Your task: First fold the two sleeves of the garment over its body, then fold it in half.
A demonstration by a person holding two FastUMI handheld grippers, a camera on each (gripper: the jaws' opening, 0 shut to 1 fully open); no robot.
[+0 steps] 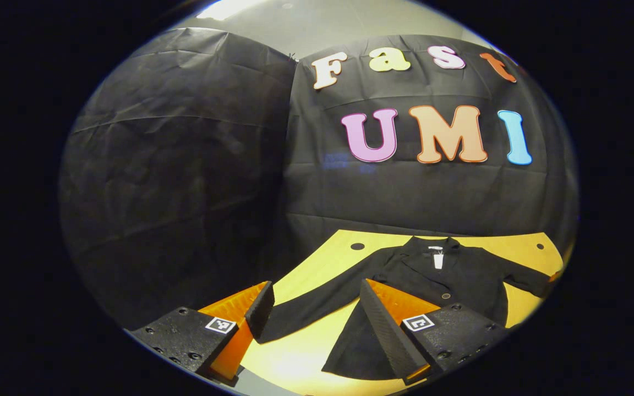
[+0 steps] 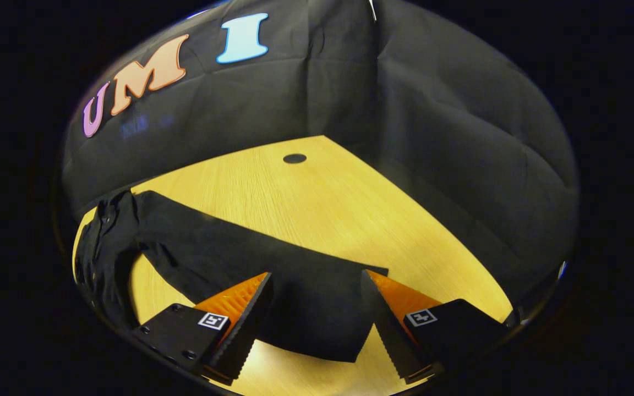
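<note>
In the left gripper view, a black long-sleeved jacket (image 1: 449, 275) lies spread flat on a pale wooden worktop (image 1: 328, 264). The left gripper (image 1: 317, 313) hovers with its fingers wide apart around one sleeve's cuff end.

In the right gripper view, the right gripper (image 2: 317, 313) hangs open over the other sleeve (image 2: 273, 264), stretched across the worktop.
</note>
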